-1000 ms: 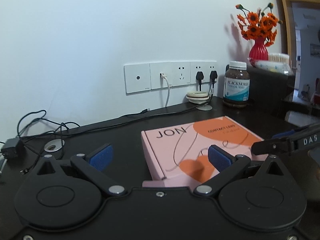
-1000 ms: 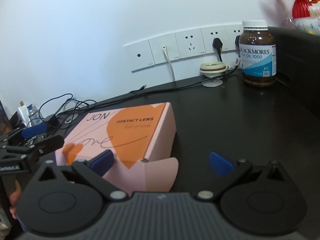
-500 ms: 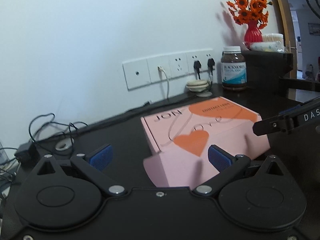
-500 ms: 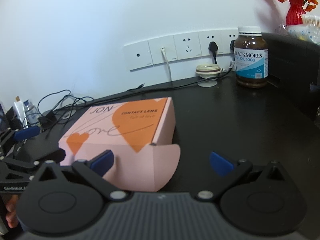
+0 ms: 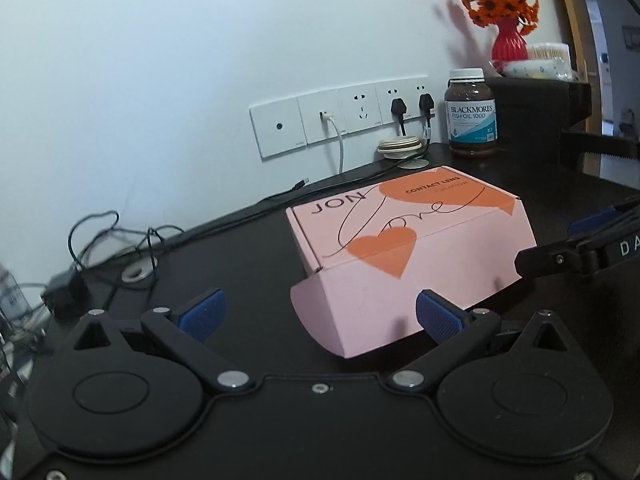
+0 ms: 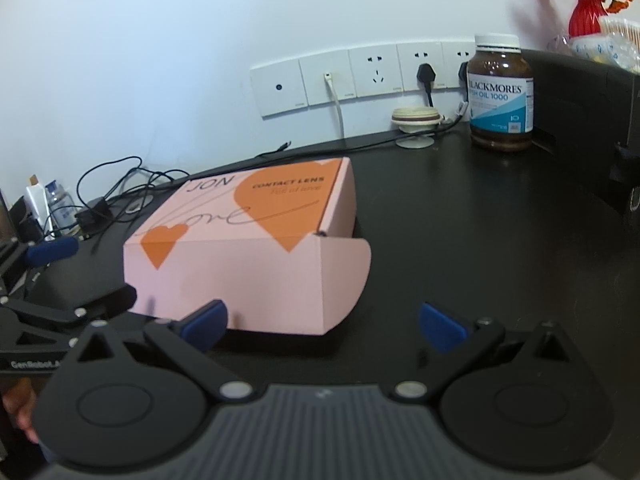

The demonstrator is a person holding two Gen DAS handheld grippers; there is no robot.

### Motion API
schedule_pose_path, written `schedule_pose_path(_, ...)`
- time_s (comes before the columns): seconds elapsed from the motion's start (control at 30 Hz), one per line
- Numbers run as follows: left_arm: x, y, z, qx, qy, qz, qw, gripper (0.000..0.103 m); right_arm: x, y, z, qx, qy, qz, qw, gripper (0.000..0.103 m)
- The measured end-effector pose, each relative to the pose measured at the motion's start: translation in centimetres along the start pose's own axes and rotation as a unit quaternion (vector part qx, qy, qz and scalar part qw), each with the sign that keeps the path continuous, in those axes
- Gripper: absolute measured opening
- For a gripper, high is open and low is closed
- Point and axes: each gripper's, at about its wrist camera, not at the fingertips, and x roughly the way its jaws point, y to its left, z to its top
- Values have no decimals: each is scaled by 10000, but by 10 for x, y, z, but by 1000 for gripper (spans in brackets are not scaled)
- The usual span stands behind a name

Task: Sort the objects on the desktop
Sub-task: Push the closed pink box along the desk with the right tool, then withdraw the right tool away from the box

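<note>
Since a second ago both my claws have dropped lower and drawn back toward me, so the pink contact lens box (image 5: 404,248) now shows its front face and curved flap, where before I looked mostly down on its lid. My left claw (image 5: 318,314) is spread wide and grasps nothing; its right pad (image 5: 434,314) sits just in front of the box's flap, the other pad out over bare desk (image 5: 240,248). My right claw (image 6: 322,320) is likewise released and empty, its left pad (image 6: 206,320) close to the box's front face, though I cannot tell if it touches.

That box is my landmark. It lies flat on the desk, lid shut, with the tuck flap bulging loose at the front. Behind it, against the wall, stand the Blackmores fish oil bottle (image 6: 500,92) and a small round stand (image 6: 416,120) under the wall sockets (image 5: 340,124). Left of the box lie tangled cables (image 5: 116,240) and a charger.

I judge I am still at the approach: lining up on the box from both sides, nothing lifted yet. Next I would need to bring one claw square onto an edge or side wall and close firmly, avoiding the loose flap, which may bend or pull open.
</note>
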Motion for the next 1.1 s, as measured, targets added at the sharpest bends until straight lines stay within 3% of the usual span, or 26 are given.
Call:
schedule_pose_path(0.33, 4, 7, -3, -77, 171, 187, 9996, 103, 3, 4, -5, -98, -1, 62, 9999, 102)
schedule_pose_path(0.57, 8, 5, -4, -263, 389, 93, 9989, 103, 0, 2, -9, -158, -51, 22, 9999, 102)
schedule_pose_path(1.1, -10, -1, -13, -573, 445, 194, 9972, 103, -16, -15, -23, 141, -190, -120, 9996, 102)
